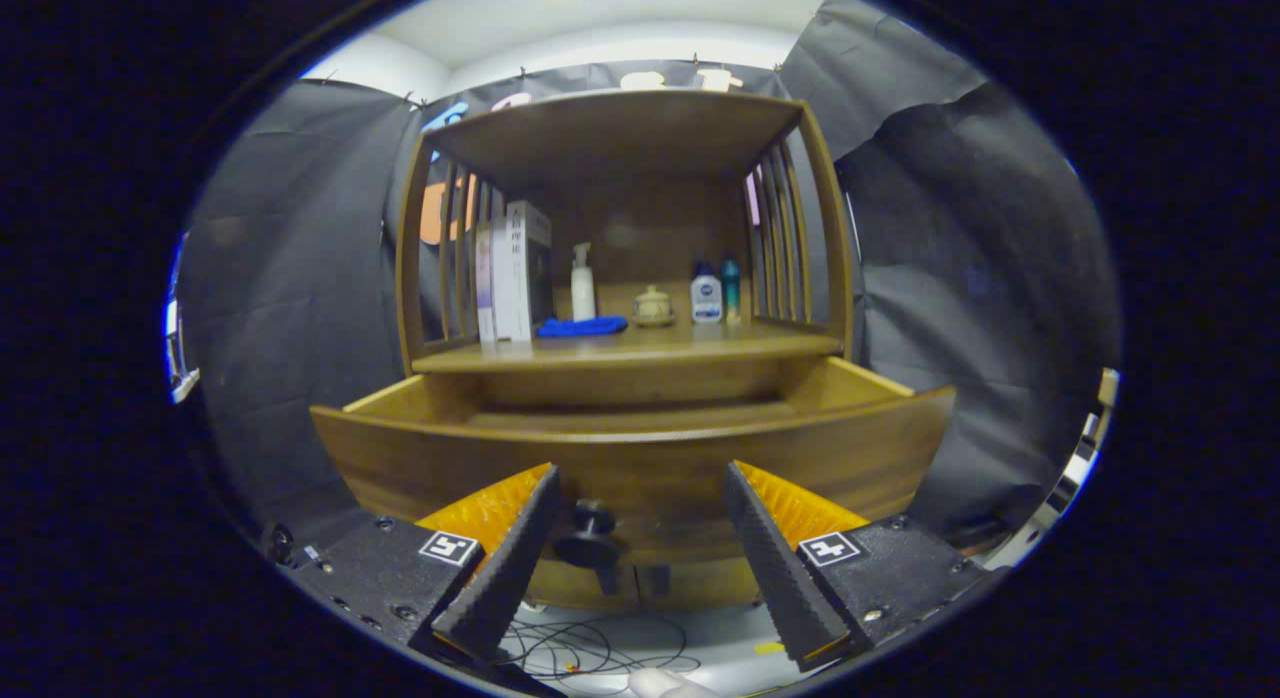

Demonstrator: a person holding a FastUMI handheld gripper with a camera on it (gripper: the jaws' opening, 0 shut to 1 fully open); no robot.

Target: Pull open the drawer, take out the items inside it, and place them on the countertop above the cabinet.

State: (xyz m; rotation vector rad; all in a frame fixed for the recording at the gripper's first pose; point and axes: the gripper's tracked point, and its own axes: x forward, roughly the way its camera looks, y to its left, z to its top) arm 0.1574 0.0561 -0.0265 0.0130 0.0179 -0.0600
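Note:
The wooden drawer (640, 458) of the cabinet stands pulled out toward me; its front panel hides what lies inside. A dark round knob (592, 538) sticks out of the drawer front, low between my fingers and closer to the left one. My gripper (640, 563) is open, fingers wide apart and touching nothing, just short of the drawer front. Above the drawer is the countertop (640, 353). On it lie a blue cloth (582, 326), a white spray bottle (582, 283), a small lidded jar (652, 306), two small bottles (716, 293) and upright boxes (515, 273).
The cabinet has slatted sides (775, 243) and a top shelf (620, 128) over the countertop. Black cloth walls surround it. Loose cables (590, 648) lie on the pale floor below the drawer. A metal frame (1085, 458) stands at the right.

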